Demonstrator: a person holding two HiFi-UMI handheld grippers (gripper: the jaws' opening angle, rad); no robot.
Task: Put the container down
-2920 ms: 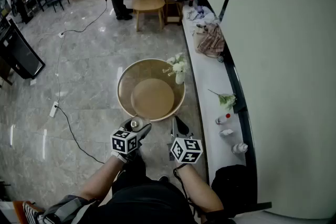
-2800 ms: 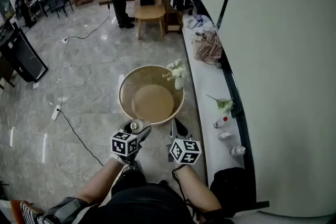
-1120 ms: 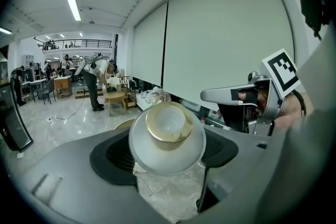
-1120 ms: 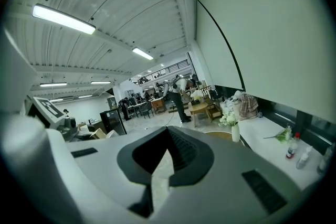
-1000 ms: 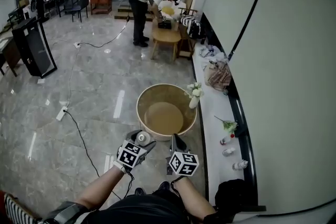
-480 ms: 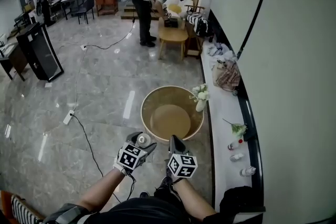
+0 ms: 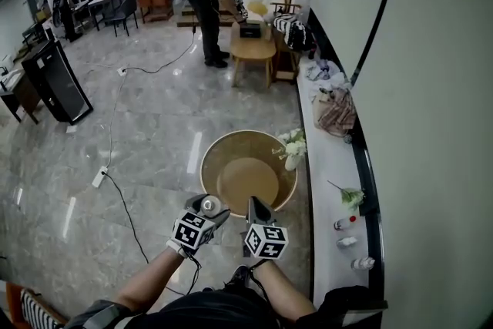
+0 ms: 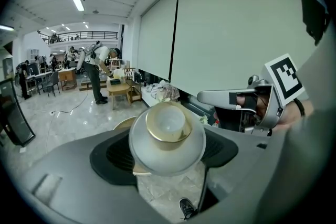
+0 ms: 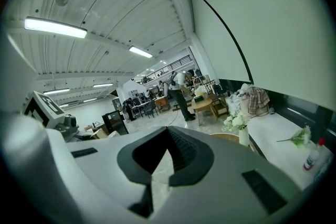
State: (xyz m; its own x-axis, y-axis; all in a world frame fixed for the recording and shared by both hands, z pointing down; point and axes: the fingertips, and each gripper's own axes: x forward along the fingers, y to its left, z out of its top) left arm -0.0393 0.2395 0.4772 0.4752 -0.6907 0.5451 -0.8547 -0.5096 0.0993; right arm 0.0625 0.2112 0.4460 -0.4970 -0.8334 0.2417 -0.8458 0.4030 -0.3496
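Left claw (image 8: 167, 152) is clamped on the white, gold-rimmed container (image 8: 168, 124) — held up by the round desk's (image 7: 248, 179) near edge; right claw (image 9: 167, 153) pinched together, empty.

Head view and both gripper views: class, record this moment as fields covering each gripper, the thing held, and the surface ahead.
left gripper: shut on the container
container: white with a gold neck, held off the floor
right gripper: shut, nothing between its jaws
round table: ahead of both grippers, tan top bare in the middle
flower vase: by the table's right edge; on the table or the ledge, cannot tell
container put down: not yet
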